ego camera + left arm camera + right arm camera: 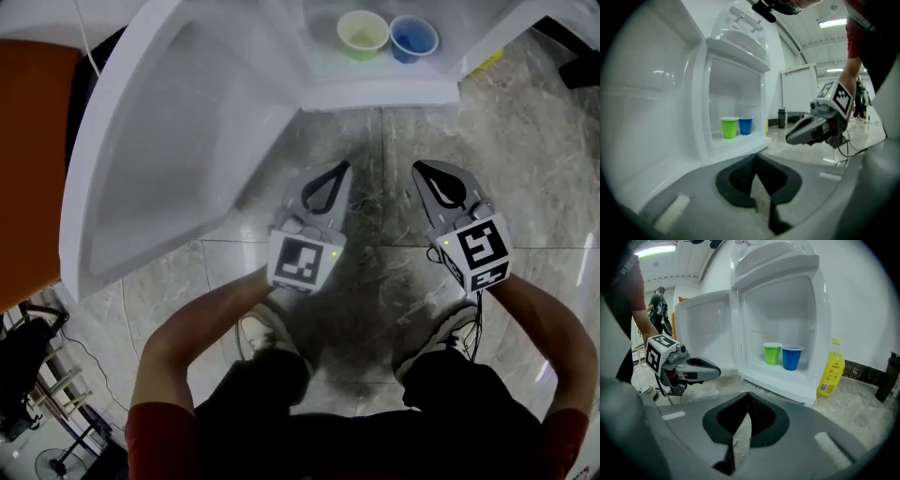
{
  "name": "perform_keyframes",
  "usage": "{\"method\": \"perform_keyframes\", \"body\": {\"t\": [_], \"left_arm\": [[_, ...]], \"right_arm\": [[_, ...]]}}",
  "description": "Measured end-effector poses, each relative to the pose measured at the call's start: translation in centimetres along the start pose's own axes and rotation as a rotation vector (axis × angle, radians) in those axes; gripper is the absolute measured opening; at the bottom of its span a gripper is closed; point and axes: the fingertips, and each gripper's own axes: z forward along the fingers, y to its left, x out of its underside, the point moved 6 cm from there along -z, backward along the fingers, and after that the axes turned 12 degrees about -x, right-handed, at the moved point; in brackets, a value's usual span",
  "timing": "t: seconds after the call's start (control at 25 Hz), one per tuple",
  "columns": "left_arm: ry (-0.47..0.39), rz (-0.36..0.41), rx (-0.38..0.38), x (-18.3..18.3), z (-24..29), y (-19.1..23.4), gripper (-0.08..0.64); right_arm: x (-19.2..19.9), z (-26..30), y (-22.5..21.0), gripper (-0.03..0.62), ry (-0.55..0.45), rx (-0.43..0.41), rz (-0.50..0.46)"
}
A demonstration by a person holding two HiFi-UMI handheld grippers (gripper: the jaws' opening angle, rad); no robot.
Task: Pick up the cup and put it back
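The left gripper (342, 169) and right gripper (419, 169) are being held with fingers (740, 180) closed, empty; these should be opened wide before the green cup (362, 34) on the fridge shelf (384, 92) is being approached.

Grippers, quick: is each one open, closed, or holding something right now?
Left gripper: closed, holding nothing.
Right gripper: closed, holding nothing.

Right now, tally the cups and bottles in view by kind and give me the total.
Cups: 2 (green cup and blue cup, side by side inside the open small fridge)
Bottles: 2 (yellow bottle and dark bottle, both standing on the floor outside it)
Total: 4
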Motion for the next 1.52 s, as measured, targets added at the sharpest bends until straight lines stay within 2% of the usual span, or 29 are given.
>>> {"method": "perform_keyframes", "body": {"t": [0.16,0.4,0.56,0.68,0.84,0.96,1.04,1.2,1.32,1.4,1.52], "left_arm": [[0.036,-0.005,0.027,0.7,1.1,0.1,-0.002],[0.156,-0.045,0.063,1.8,2.4,0.9,-0.002],[0.192,-0.01,0.059,-0.1,0.8,0.7,-0.002],[0.195,-0.042,0.039,-3.1,-1.1,0.1,-0.002],[0.231,-0.039,0.013,-7.7,-4.3,-0.9,-0.002],[0.326,-0.087,-0.106,-10.9,-6.9,-0.8,-0.002],[0.369,-0.113,-0.185,-13.4,-8.6,-0.9,-0.002],[0.369,-0.154,-0.259,-19.6,-12.1,-2.1,-0.002],[0.388,-0.174,-0.263,-24.9,-15.1,-3.1,-0.002],[0.396,-0.177,-0.258,-28.6,-16.8,-3.6,-0.002],[0.398,-0.127,-0.241,-34.2,-19.8,-4.0,-0.002]], "right_arm": [[1.3,0.4,-0.7,0.002,0.029,0.004,0.05],[2.2,0.2,-1.3,0.001,0.012,0.049,0.165],[2.6,-1.2,-0.3,0.0,0.042,0.078,0.287],[1.8,-3.0,0.2,0.001,0.068,0.126,0.319],[-1.1,-7.1,2.3,0.0,0.071,0.154,0.36],[-4.0,-10.7,4.6,0.0,0.101,0.143,0.31],[-6.2,-13.5,6.2,0.002,0.102,0.168,0.276],[-10.8,-19.5,8.4,0.002,0.028,0.295,0.372],[-14.9,-23.3,10.9,0.001,0.004,0.333,0.434],[-18.1,-25.7,12.7,0.002,0.009,0.314,0.422],[-22.8,-29.2,15.5,0.0,0.047,0.298,0.384]]}}
